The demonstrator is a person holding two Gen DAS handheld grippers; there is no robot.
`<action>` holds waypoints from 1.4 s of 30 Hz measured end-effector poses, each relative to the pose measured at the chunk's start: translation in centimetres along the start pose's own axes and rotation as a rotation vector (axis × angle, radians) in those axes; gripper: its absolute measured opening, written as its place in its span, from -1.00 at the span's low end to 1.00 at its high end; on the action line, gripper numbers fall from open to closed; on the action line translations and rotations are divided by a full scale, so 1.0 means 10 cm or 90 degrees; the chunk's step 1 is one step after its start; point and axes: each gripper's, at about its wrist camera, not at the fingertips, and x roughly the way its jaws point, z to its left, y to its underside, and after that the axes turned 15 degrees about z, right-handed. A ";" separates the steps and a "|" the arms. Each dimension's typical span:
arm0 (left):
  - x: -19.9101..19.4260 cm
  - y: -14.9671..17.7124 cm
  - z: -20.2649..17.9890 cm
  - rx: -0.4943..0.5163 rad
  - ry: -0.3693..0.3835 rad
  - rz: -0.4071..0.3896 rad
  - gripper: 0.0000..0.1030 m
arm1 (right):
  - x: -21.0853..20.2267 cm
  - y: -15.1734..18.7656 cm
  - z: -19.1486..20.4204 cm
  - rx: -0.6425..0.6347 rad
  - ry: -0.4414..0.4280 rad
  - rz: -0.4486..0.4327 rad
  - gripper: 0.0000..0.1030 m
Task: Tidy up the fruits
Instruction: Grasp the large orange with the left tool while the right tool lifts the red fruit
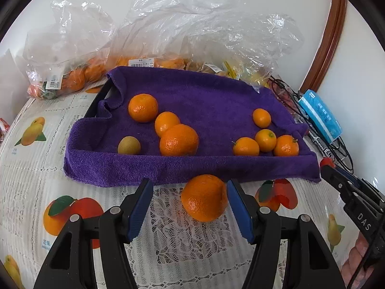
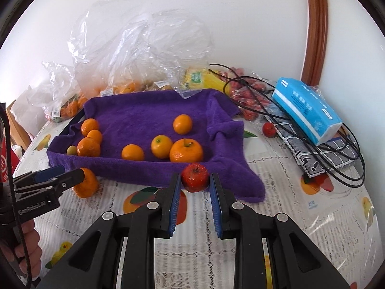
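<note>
Left wrist view: your left hand-held gripper (image 1: 190,187) is clamping a mandarin (image 1: 204,197), purple-towelled tray (image 1: 216,166) lying at twelve o'clock. Right wrist view: your right hand-held gripper (image 2: 195,177) is pinching a small red fruit (image 2: 195,177) at the tray's near edge, twelve o'clock.

A table covered in a white lace-pattern cloth printed with fruit (image 2: 276,240) carries a purple terry towel draped over a dark tray (image 2: 144,118) just ahead of both grippers. Beyond it lie crumpled clear plastic bags of fruit (image 1: 72,72); right of it, a blue tissue pack (image 2: 308,113) on black cables (image 2: 336,168).
</note>
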 end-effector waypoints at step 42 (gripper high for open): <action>0.13 0.04 -0.04 0.005 0.027 0.013 -0.17 | 0.28 0.21 0.22 -0.031 -0.053 0.057 -0.53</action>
